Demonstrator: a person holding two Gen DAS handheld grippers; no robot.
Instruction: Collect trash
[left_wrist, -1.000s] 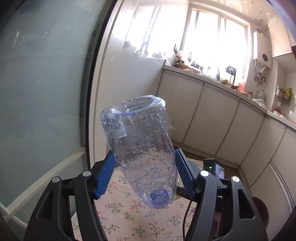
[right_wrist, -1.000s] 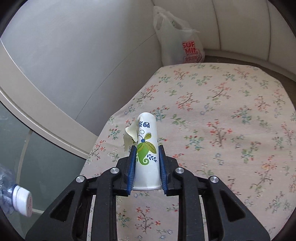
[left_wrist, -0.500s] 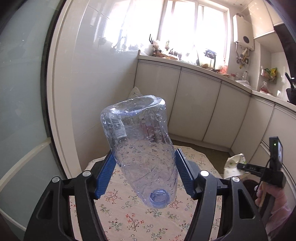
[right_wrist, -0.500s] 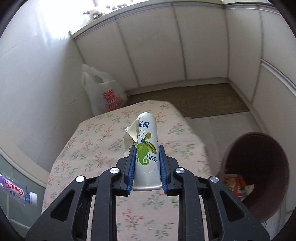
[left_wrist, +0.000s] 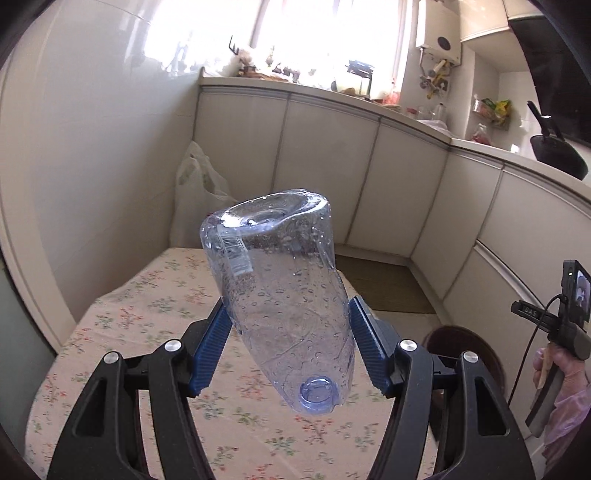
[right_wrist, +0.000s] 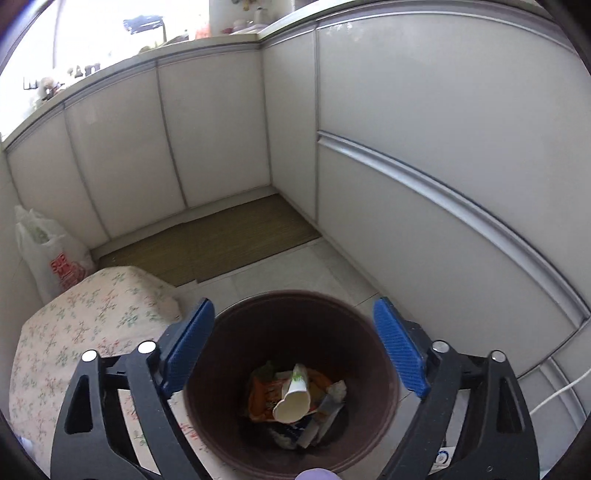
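The left gripper (left_wrist: 288, 350) has its ribbed blue pads (left_wrist: 210, 350) clamped on the shoulders of a clear plastic bottle (left_wrist: 280, 295), neck toward the camera, uncapped mouth showing as a bluish ring, flat base tilted up and away. Its thin wall is dented and beaded with droplets, and a small barcode strip clings near the base. Below it lies a table (left_wrist: 147, 306) under a pale floral cloth, with a white plastic bag (left_wrist: 199, 199) slumped against the wall beyond. The right gripper (right_wrist: 295, 354) holds nothing, its blue pads (right_wrist: 399, 350) spread wide above a round dark-brown trash bin (right_wrist: 229, 369) on the tiled floor just beside the table. Inside the bin a white paper cup (right_wrist: 293, 395) with green print lies on its side atop orange wrappers and crumpled paper.
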